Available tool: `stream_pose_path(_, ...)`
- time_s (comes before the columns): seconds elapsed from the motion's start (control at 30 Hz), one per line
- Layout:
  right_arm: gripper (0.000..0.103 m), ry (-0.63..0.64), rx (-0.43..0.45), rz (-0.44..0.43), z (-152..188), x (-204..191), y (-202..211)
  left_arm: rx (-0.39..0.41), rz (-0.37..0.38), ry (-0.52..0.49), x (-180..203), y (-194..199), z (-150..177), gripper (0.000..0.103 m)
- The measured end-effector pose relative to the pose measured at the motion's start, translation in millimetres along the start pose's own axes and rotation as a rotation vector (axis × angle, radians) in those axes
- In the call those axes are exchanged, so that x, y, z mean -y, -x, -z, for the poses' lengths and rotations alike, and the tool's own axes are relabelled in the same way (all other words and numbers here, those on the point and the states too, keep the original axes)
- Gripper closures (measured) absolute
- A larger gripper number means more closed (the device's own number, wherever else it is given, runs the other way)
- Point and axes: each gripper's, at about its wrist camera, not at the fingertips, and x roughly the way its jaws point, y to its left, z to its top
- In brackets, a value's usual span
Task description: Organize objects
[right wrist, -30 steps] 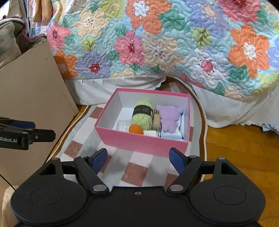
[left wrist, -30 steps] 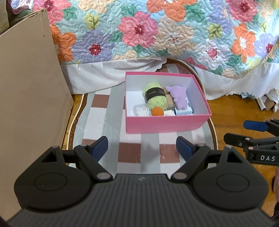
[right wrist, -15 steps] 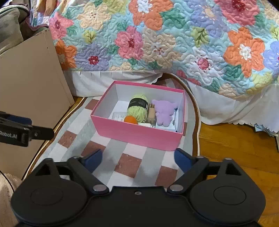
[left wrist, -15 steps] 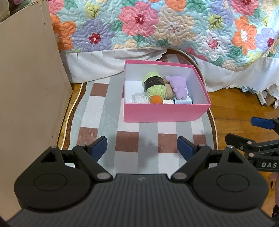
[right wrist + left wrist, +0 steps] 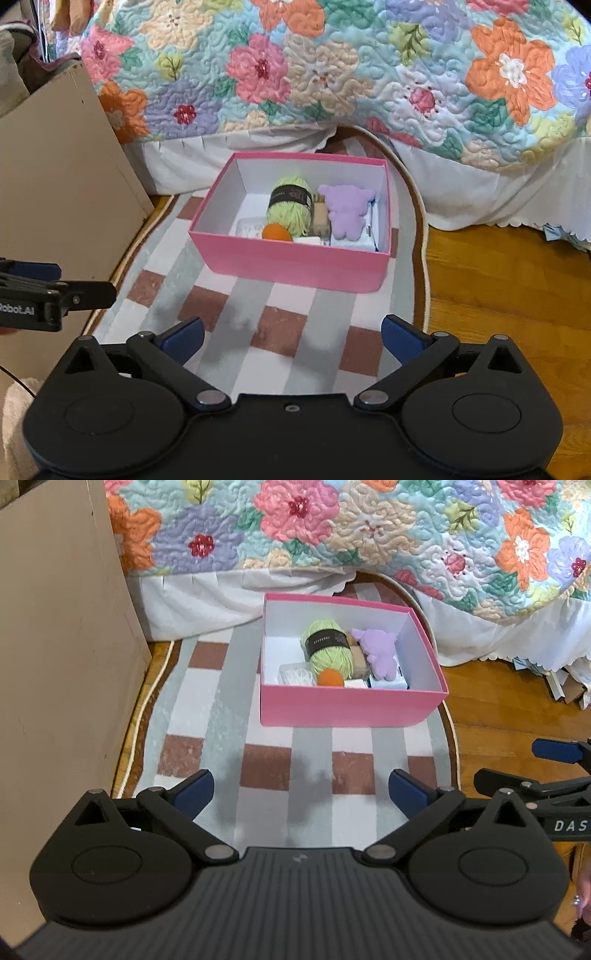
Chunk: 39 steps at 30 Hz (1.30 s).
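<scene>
A pink box (image 5: 351,710) (image 5: 295,264) sits on the rug ahead of both grippers. It holds a green yarn ball (image 5: 328,651) (image 5: 290,212), a purple plush toy (image 5: 378,651) (image 5: 347,212), an orange ball (image 5: 331,678) (image 5: 275,233), a brown block and small white items. My left gripper (image 5: 301,788) hovers over the rug short of the box, its jaws opening with nothing between them. My right gripper (image 5: 291,332) is likewise short of the box, jaws opening and nothing between them. The right gripper's fingers (image 5: 524,783) show at the left wrist view's right edge.
A bed with a floral quilt (image 5: 369,535) and white skirt stands just behind the box. A tall beige panel (image 5: 62,664) rises on the left. The checked rug (image 5: 266,760) lies on a wooden floor (image 5: 498,295). Papers (image 5: 565,690) lie at the far right.
Both grippers' jaws have spread wider apart. The box sits a little higher in the left wrist view; otherwise the scene is the same.
</scene>
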Motion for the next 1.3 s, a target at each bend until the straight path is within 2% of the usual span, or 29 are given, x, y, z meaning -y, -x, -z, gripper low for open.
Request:
stream_pose_path(0.2, 0.000, -0.051, -0.043, -0.011, 1, 7, -5, -0.006, -0.027, 0.007, 0, 0, 3, 0.000)
stream_pose_path(0.5, 0.000, -0.128, -0.062, 0.063, 6, 16, -6, -0.002, -0.035, 0.008, 1, 1, 5, 0.000)
stream_pose_path(0.63, 0.000, -0.112, -0.100, 0.083, 6, 17, -13, -0.005, -0.034, 0.010, 2, 0, 8, 0.000)
stream_pose_path(0.83, 0.000, -0.063, -0.106, 0.126, 7, 12, -14, -0.020, -0.049, 0.018, 0, -1, 11, 0.000)
stream_pose_path(1.3, 0.000, -0.068, -0.103, 0.109, 7, 8, -8, -0.081, -0.096, 0.005, 4, -15, 13, 0.000)
